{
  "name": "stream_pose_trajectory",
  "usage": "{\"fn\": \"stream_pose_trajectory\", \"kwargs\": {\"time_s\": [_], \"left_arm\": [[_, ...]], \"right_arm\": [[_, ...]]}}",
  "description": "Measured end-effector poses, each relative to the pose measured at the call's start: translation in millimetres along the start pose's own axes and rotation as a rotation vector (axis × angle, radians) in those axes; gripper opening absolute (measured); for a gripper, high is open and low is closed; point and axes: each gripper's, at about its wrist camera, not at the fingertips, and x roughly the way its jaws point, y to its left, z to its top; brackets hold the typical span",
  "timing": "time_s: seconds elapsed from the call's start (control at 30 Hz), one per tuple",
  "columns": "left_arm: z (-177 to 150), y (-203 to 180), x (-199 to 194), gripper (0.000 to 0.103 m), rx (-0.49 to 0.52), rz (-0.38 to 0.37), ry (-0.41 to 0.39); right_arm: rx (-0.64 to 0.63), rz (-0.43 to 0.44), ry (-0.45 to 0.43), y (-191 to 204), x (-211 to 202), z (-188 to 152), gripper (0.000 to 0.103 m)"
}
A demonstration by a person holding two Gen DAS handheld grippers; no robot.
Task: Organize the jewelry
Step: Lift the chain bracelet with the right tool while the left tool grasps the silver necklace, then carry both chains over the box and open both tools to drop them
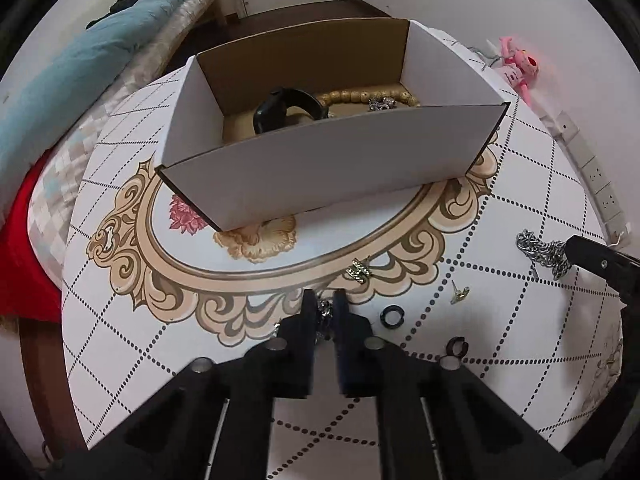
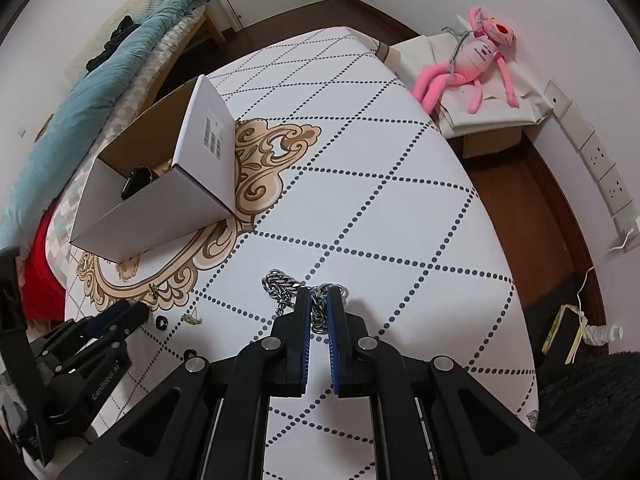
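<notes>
A white cardboard box [image 1: 320, 168] stands on the patterned tablecloth [image 1: 120, 300]; it holds a black bangle [image 1: 286, 110], a wooden bead bracelet [image 1: 352, 98] and a silver piece [image 1: 379, 103]. My left gripper [image 1: 324, 298] is shut on a small silver piece of jewelry [image 1: 325, 313] at the cloth, in front of the box. Near it lie a gold clip [image 1: 359, 270], a gold stud [image 1: 458, 294] and two dark rings [image 1: 392, 314]. My right gripper [image 2: 318, 293] is shut on a heavy silver chain [image 2: 280, 284], most of which rests on the cloth. The left gripper [image 2: 138, 312] appears at lower left in the right wrist view.
A bed with a teal blanket [image 2: 100, 92] runs along the table's left side. A pink plush toy [image 2: 480, 52] lies on a low stand beyond the far right corner. Wall sockets [image 2: 604, 168] line the right wall. The box [image 2: 160, 200] sits near the left table edge.
</notes>
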Motion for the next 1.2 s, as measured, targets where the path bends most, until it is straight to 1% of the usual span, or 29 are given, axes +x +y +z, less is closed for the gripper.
{"fn": "stream_pose_trajectory", "kwargs": {"time_s": [0.2,0.33,0.43,0.67,0.77,0.87,0.97,1.03,1.1,1.2], "left_arm": [[-0.9,14.1,-19.4,0.005,-0.074,-0.076,-0.026],[1.1,34.4,-48.6,0.005,-0.143,-0.132,-0.062],[6.6,45.5,-69.4,0.005,-0.173,-0.160,-0.092],[33.8,66.8,-121.4,0.005,-0.212,-0.226,-0.184],[49.2,69.5,-141.4,0.005,-0.200,-0.245,-0.220],[70.5,71.9,-154.9,0.005,-0.183,-0.245,-0.252],[94.2,74.9,-154.2,0.005,-0.169,-0.232,-0.261],[107.8,78.1,-147.4,0.005,-0.167,-0.232,-0.248],[123.5,82.2,-132.3,0.005,-0.167,-0.236,-0.217],[139.0,86.0,-108.8,0.005,-0.164,-0.234,-0.165]], "right_arm": [[-0.019,0.032,-0.013,7.9,-10.5,3.1,0.008],[-0.037,0.083,-0.026,17.8,-27.4,8.9,0.008],[-0.055,0.127,-0.043,28.3,-43.3,15.1,0.008],[-0.106,0.221,-0.090,55.7,-83.4,36.8,0.008],[-0.131,0.257,-0.105,65.7,-99.7,48.4,0.008],[-0.167,0.285,-0.127,79.8,-115.3,66.0,0.008],[-0.215,0.284,-0.150,96.7,-123.6,86.5,0.008],[-0.244,0.273,-0.160,108.1,-123.1,102.1,0.008],[-0.270,0.259,-0.153,118.4,-117.9,115.6,0.008],[-0.293,0.241,-0.118,130.4,-100.3,135.4,0.008]]}}
